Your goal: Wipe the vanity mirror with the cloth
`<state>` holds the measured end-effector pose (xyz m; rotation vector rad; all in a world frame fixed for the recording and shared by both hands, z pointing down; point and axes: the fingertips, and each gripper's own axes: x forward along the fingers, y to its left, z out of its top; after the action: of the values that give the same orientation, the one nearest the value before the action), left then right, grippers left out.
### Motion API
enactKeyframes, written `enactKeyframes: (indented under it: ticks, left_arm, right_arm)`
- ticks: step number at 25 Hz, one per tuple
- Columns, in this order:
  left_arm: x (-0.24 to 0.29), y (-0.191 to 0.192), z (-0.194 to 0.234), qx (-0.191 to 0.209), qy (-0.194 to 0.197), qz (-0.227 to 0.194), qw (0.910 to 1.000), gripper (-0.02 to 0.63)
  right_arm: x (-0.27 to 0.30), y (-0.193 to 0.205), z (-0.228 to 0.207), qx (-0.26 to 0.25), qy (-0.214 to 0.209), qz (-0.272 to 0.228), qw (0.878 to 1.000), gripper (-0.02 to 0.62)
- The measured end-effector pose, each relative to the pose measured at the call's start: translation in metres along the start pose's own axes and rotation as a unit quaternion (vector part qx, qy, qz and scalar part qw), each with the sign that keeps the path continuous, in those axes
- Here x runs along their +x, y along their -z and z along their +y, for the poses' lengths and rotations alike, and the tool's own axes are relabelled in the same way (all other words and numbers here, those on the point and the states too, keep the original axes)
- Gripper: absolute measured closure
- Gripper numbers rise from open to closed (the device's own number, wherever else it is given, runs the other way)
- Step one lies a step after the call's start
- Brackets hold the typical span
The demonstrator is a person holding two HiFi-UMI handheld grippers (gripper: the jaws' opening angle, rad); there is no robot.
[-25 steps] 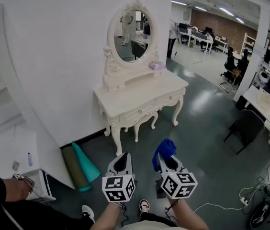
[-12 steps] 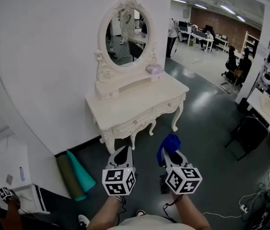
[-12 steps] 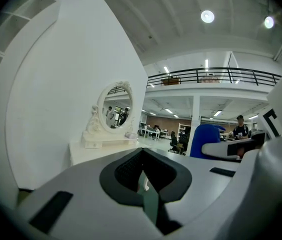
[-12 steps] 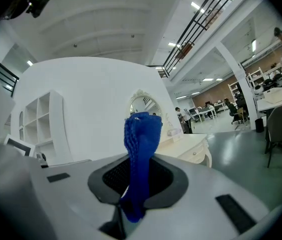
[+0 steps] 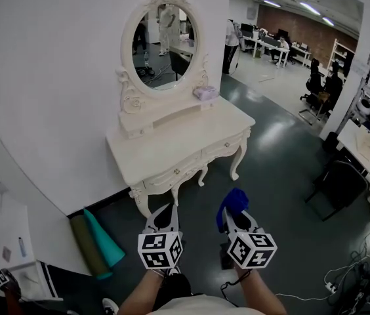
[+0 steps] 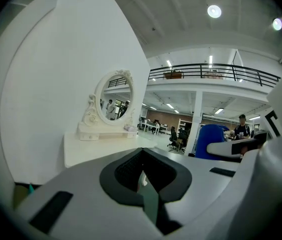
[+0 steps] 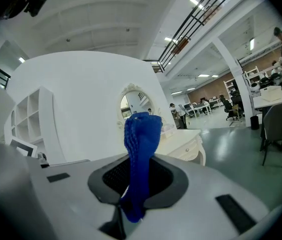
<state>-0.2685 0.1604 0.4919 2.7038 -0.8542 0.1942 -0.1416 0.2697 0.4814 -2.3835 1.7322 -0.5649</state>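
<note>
An oval vanity mirror in an ornate white frame stands on a white dressing table against the wall, ahead of me. It also shows as the mirror in the left gripper view and the mirror behind the cloth in the right gripper view. My right gripper is shut on a blue cloth, which stands up bunched between the jaws as the cloth. My left gripper is shut with nothing in it. Both grippers hang over the floor, well short of the table.
A small lilac box sits on the table's right end. A teal cone and an olive roll lie on the floor at the left. White shelving stands at far left. A dark chair and desks are at the right.
The view has drawn nearer the dressing table, and the mirror has shifted left in the head view. Both grippers keep their pose, the cloth still held in the right one.
</note>
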Motion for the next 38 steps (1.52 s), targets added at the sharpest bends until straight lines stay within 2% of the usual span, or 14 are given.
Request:
enactKeyframes:
  ticks: [9, 17, 23, 29, 38]
  left_arm:
    - [0.075, -0.02, 0.001, 0.022, 0.009, -0.002, 0.9997, 0.601]
    - [0.177, -0.056, 0.019, 0.022, 0.008, -0.013, 0.9996, 0.601]
    - [0.245, -0.09, 0.056, 0.034, -0.013, -0.022, 0.9991, 0.602]
    - [0.297, -0.116, 0.102, 0.017, -0.037, -0.032, 0.9987, 0.601]
    - [0.347, -0.114, 0.144, 0.001, -0.05, -0.009, 0.9987, 0.601]
  right_arm:
    - [0.067, -0.012, -0.031, 0.007, -0.003, 0.003, 1.0, 0.529]
    - [0.165, -0.058, -0.066, -0.001, -0.019, -0.002, 1.0, 0.529]
    - [0.254, -0.089, -0.082, 0.006, -0.036, -0.008, 0.999, 0.529]
    - [0.325, -0.1, -0.078, -0.008, -0.052, 0.018, 0.998, 0.529]
    - [0.392, -0.107, -0.088, -0.017, -0.049, 0.049, 0.997, 0.529]
